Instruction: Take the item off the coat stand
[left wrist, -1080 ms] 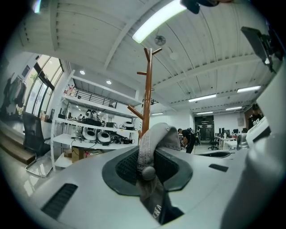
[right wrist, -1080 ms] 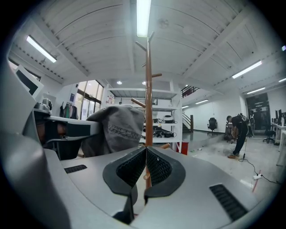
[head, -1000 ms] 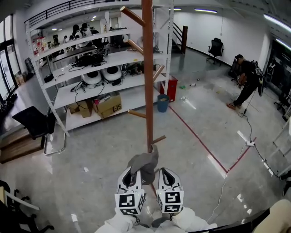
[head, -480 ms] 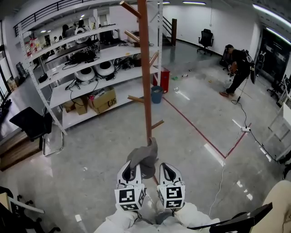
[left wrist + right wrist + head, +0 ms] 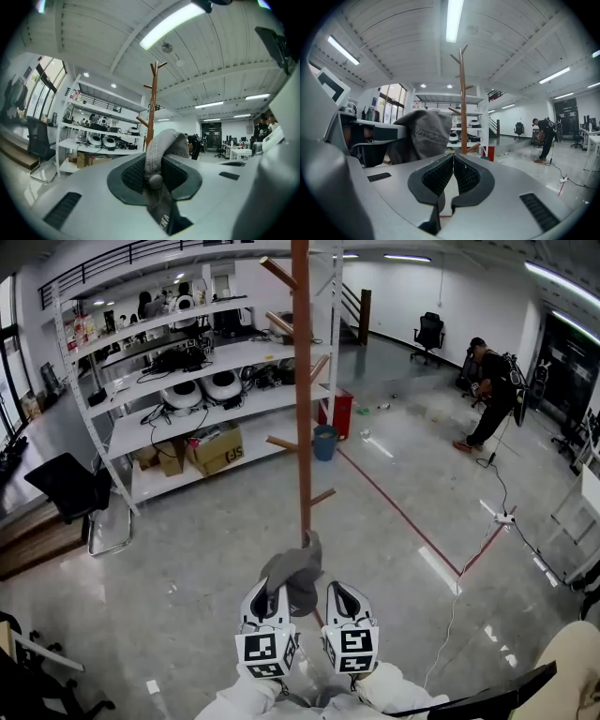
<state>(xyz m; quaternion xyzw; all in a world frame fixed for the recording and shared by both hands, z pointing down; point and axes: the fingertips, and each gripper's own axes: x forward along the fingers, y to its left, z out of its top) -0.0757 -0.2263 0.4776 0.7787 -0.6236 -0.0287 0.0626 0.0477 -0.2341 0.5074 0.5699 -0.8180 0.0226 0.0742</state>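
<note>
Gripping cap (image 5: 165, 143) in clamped left gripper (image 5: 153, 177); stand (image 5: 302, 381) at 12 o'clock, apart from cap; right gripper (image 5: 453, 171) jaws together, empty.

Grey cap (image 5: 292, 570) pinched in left tool (image 5: 268, 596), off upright brown coat stand (image 5: 302, 381).

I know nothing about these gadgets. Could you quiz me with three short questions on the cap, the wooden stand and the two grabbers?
1. Fill in: the right gripper has its jaws ____, with nothing between them.
2. Which gripper grips the grey cap? A) the left gripper B) the right gripper C) both
3. True or false: the grey cap hangs on a peg of the coat stand.

Key: 1 shut; 2 A; 3 false, since it is in the jaws, clear of the stand.
</note>
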